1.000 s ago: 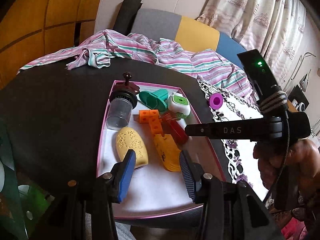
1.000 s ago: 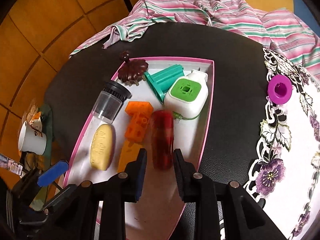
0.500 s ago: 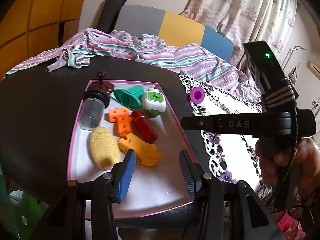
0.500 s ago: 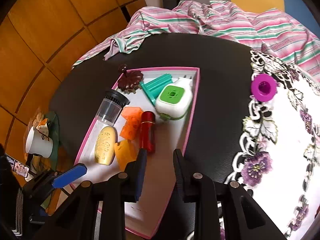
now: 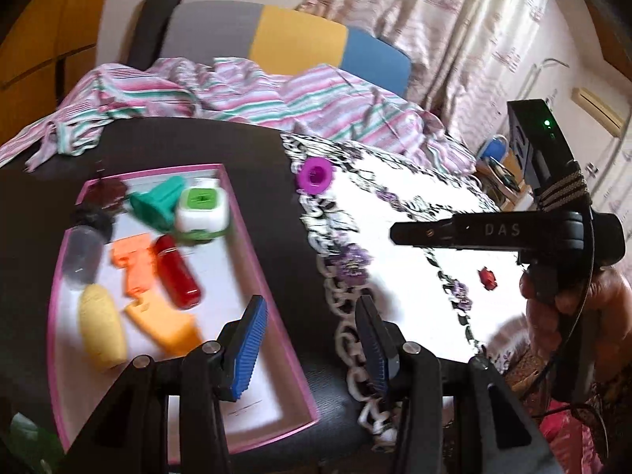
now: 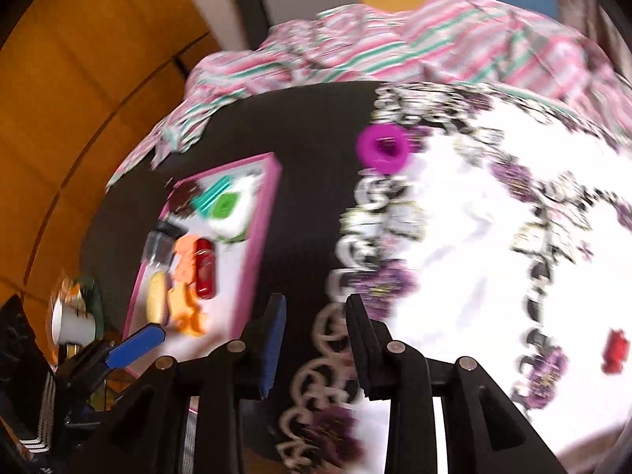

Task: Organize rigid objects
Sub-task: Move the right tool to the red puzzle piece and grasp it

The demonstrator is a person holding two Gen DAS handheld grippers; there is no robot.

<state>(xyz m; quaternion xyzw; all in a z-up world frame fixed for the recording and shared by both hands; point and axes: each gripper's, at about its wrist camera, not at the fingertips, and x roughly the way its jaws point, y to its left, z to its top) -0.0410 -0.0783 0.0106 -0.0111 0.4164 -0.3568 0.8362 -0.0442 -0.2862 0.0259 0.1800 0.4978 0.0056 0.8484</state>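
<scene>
Purple ring point(image 6: 383, 150) lies well beyond the opening, empty right hand-held gripper point(image 6: 314, 339).

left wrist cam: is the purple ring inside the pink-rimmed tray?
No, the purple ring sits outside the pink-rimmed tray, on the edge of the floral cloth to its right.

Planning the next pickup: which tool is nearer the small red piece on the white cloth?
Right. The right tool is over the cloth's edge beside the red piece; the left tool sits farther off, by the pink tray.
</scene>
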